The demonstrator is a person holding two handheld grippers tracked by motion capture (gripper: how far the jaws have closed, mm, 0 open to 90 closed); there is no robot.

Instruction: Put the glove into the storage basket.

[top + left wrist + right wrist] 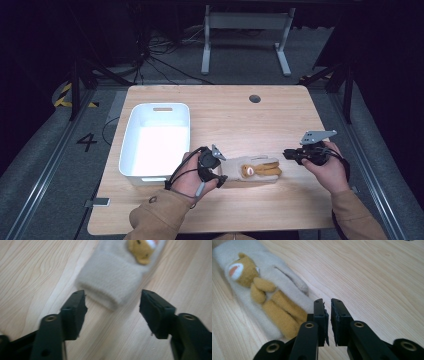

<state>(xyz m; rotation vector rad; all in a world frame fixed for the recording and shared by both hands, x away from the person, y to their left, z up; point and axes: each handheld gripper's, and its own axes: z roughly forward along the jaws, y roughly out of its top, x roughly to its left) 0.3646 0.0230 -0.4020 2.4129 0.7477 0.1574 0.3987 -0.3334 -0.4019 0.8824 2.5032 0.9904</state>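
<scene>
Beige glove (252, 169) lies flat on the worktop (225, 115) between both grippers, beside a white bin (155, 140). Left gripper (112, 305) gapes wide, empty, at its cuff. Right gripper (327, 312), jaws nearly together and empty, sits beside its fingertips.

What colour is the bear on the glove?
Golden brown bear, seen best in the right gripper view.

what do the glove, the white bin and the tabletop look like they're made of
Glove: soft knit or fleece, cream, fuzzy nap, ribbed-looking cuff; the tan bear on it looks like plush or felt.
White bin: probably moulded plastic, smooth with rounded corners and a handle slot.
Tabletop: pale wood or wood-look laminate, matte, with visible grain lines; which one cannot be told.
</scene>
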